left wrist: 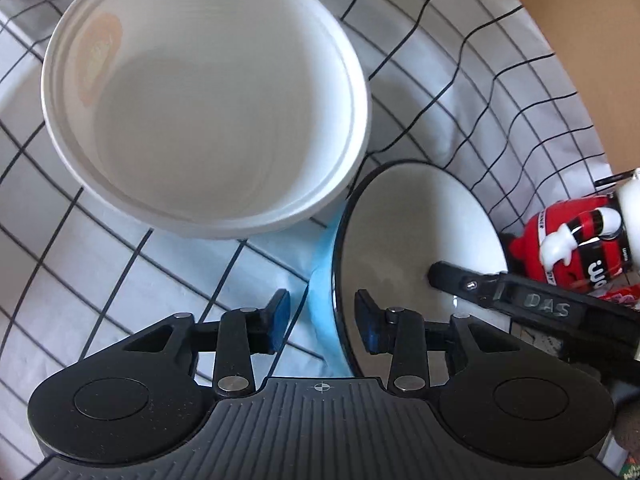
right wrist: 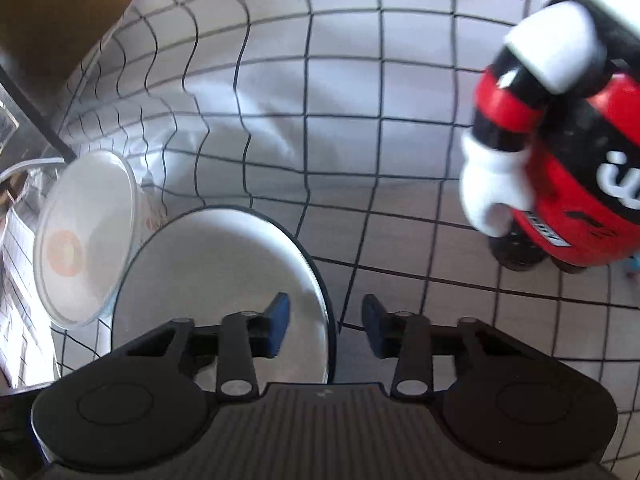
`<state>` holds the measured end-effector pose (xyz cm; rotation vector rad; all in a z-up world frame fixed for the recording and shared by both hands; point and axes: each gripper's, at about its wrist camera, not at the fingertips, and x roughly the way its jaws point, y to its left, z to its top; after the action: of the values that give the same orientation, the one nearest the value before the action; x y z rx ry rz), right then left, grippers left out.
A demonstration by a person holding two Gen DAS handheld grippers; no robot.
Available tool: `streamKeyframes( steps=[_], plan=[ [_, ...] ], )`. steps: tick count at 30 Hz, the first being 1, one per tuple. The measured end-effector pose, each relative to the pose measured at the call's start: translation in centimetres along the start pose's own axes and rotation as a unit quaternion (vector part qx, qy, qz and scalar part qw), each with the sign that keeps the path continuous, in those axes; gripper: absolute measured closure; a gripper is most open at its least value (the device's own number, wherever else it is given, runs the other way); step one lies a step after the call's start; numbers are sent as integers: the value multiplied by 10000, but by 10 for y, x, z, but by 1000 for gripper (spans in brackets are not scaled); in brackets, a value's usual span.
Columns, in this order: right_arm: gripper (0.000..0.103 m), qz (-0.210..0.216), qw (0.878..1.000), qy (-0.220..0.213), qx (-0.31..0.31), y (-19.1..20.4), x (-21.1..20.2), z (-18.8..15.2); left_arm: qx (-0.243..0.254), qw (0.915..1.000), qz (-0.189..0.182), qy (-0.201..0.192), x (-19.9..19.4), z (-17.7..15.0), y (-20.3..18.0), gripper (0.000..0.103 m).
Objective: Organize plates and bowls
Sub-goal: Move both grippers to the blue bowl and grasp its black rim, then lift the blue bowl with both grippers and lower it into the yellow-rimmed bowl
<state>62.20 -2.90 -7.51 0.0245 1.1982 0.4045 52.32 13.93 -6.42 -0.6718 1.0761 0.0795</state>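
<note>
A checked cloth [left wrist: 460, 80] covers the table. A big white bowl [left wrist: 208, 100] sits on it, ahead of the left gripper [left wrist: 322, 326]. A white plate [right wrist: 224, 276] with a dark rim lies beside the bowl. Both the left gripper and the right gripper [right wrist: 324, 328] are spread wide, each with the plate's edge between its fingers and holding nothing.

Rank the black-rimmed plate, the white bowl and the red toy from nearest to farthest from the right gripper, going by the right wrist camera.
Seen from the right gripper, whose jaws are open:
1. Black-rimmed plate: nearest, its edge sits between the jaws, mostly to the left.
2. White bowl: next, at the far left, just beyond the plate.
3. Red toy: farthest, up at the right on the checked cloth.
</note>
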Motion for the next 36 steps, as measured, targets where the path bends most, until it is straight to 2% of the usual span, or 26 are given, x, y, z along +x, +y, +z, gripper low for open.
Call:
streamKeyframes(
  steps=[5, 7, 12, 14, 16, 21, 28, 32, 36],
  plan=[
    [71, 64, 9998, 77, -172, 3, 13, 3, 285, 9996, 26, -43, 3, -3, -4, 67],
    [76, 128, 9996, 103, -247, 6, 16, 5, 544, 9985, 90, -23, 5, -5, -11, 68],
    [79, 97, 9993, 170, -310, 9, 15, 4, 835, 9961, 284, -45, 7, -7, -21, 70],
    [80, 119, 9994, 216, -227, 6, 14, 2, 845, 9957, 362, 52, 7, -5, -22, 78],
    [82, 123, 9996, 215, -148, 3, 10, -2, 684, 9966, 404, 195, 7, -2, -20, 82],
    [82, -79, 9996, -162, -217, 4, -19, -15, 1022, 9938, 361, 233, -4, -10, -32, 82],
    [82, -120, 9970, -753, 147, -11, -83, -30, 1630, 9866, 97, 77, -40, -15, -71, 83],
    [82, -258, 9925, -1113, 428, -24, -124, -47, 2134, 9769, -130, -41, -61, -21, -106, 83],
    [82, -529, 9837, -1514, 809, -44, -167, -69, 2627, 9633, -550, -54, -76, -30, -142, 83]
  ],
)
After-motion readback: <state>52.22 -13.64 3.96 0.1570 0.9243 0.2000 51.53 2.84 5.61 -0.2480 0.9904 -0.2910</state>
